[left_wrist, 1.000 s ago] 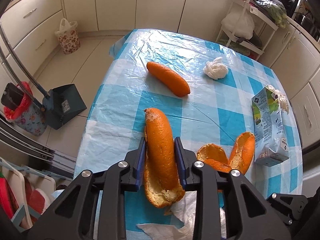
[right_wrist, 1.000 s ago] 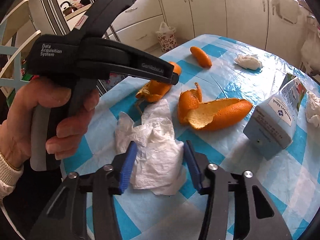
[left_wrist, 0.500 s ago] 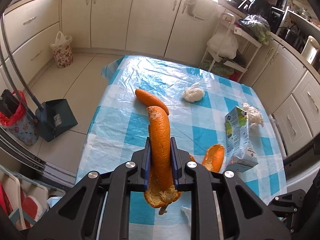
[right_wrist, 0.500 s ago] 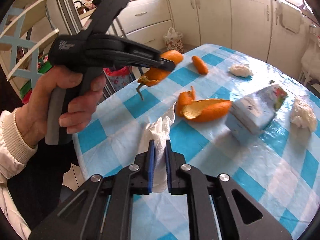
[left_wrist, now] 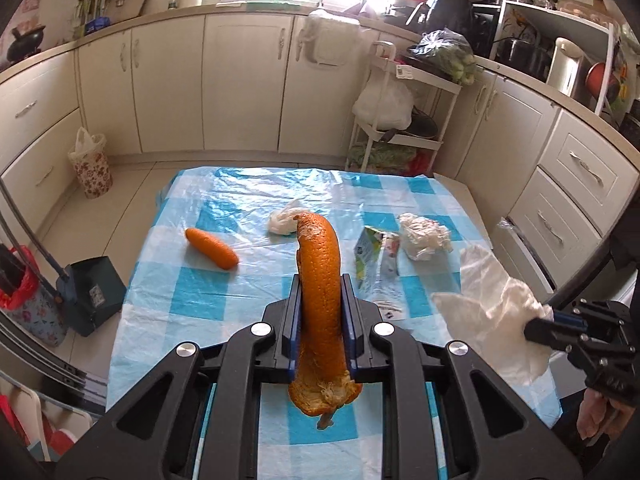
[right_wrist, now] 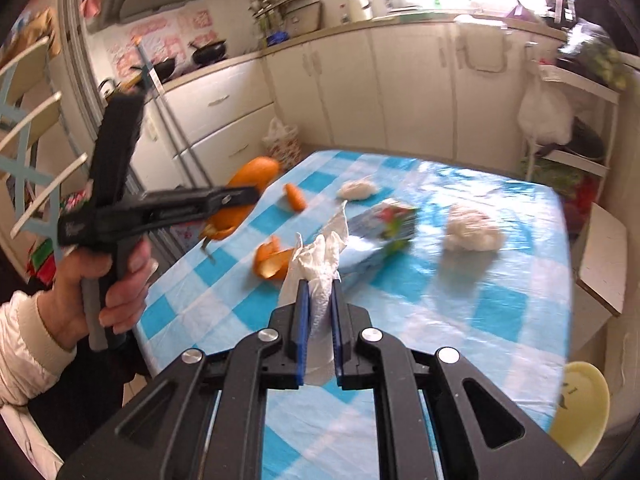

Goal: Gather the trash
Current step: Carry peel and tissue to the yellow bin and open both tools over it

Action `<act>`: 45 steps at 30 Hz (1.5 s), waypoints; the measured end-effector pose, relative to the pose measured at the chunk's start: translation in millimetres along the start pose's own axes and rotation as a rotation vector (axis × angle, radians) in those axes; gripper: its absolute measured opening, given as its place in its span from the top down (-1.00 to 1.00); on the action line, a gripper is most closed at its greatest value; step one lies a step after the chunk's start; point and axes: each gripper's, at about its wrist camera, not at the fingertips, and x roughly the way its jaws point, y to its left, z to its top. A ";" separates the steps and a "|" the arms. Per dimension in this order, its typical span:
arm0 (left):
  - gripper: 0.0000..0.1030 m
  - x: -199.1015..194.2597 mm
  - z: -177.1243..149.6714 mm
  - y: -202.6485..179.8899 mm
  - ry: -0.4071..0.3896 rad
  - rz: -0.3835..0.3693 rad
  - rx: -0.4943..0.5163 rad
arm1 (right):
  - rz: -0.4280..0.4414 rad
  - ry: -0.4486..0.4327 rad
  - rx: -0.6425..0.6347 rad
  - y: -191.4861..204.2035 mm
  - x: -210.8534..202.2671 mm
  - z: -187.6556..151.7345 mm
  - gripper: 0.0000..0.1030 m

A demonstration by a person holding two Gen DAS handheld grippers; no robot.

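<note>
Now carrying off two pieces: left tongs (left_wrist: 322,320) pinching orange peel (left_wrist: 320,280), right tongs (right_wrist: 318,324) pinching tissue (right_wrist: 320,264), both above the bench (left_wrist: 208,292); next, finding a bin, then fetching the carton (left_wrist: 374,258)

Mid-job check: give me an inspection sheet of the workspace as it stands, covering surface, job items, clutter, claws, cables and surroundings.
Surface: table under a blue-and-white checked plastic cover.
Job's things: long orange peel and white tissue are lifted off the table. Still lying there: small orange peel, curled peel, drink carton, two crumpled white wads.
Clutter: nothing seen beyond the trash.
Claws: left claw shut on the long orange peel; right claw shut on the white tissue; both just closed.
Cables: nothing seen.
Surroundings: dustpan and lined floral bin on the floor to the table's left; white cabinets, shelf rack.
</note>
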 end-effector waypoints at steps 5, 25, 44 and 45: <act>0.68 -1.3 6.4 -46.6 -0.018 -0.064 0.032 | -0.086 -0.061 0.098 -41.5 -23.5 3.2 0.79; 0.68 50.9 -2.6 -224.5 0.075 -0.275 0.173 | -0.540 0.229 0.531 -248.5 -42.3 -60.9 0.79; 0.68 121.6 -30.6 -303.8 0.217 -0.356 0.193 | -0.620 0.419 0.795 -335.7 -22.6 -128.5 0.12; 0.68 124.4 -32.6 -306.6 0.224 -0.361 0.191 | -0.630 0.397 0.803 -336.2 -27.6 -126.7 0.11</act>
